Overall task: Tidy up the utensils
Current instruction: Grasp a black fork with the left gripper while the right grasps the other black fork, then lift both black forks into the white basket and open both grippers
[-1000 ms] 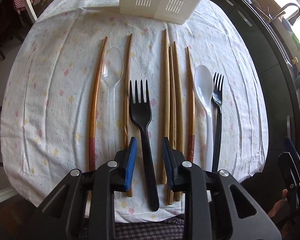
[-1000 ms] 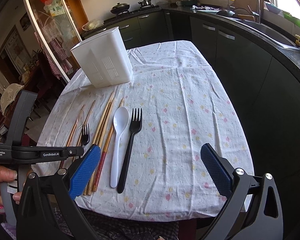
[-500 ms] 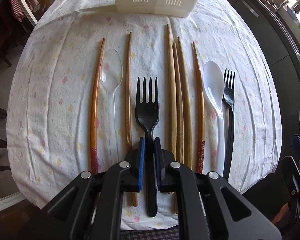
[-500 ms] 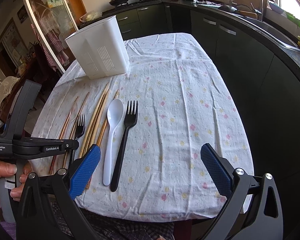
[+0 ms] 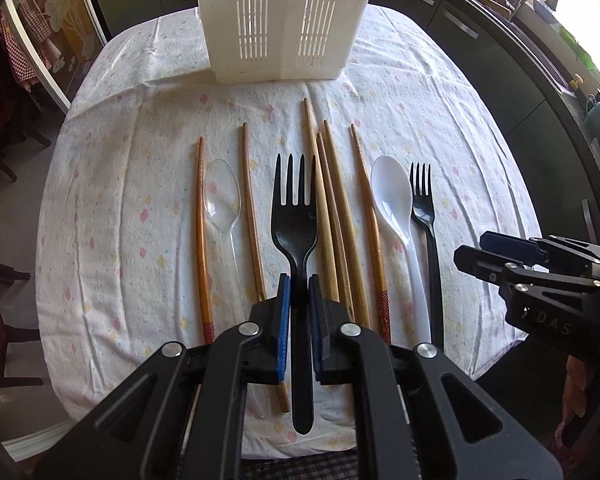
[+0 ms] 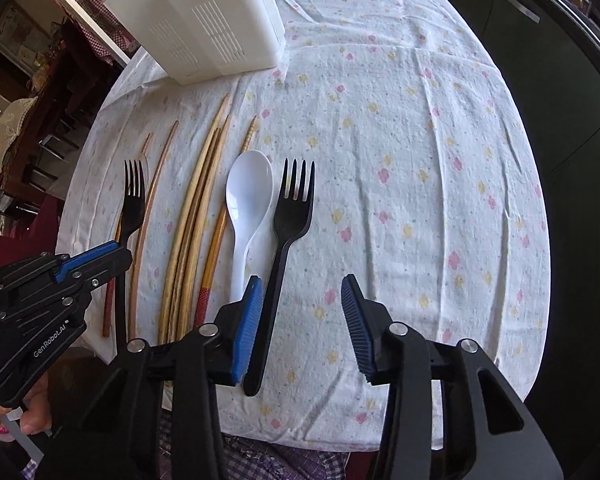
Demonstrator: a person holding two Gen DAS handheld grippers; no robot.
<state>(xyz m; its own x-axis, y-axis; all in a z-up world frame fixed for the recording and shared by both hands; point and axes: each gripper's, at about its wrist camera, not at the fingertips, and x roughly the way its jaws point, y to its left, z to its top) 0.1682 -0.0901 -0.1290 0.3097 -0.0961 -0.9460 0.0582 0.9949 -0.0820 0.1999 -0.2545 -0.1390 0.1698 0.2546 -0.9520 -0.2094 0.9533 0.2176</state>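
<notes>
With pads pinched on handle, left gripper clamps middle black fork, raised above cloth; mid-handle grip likely for balance. Right gripper jaws apart beside right black fork. White holder beyond row: probable destination.

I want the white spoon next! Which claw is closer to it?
Right. The open right claw hovers just beside the white spoon, one finger by its handle. The left claw is farther, shut on a black fork beyond the chopsticks.
</notes>
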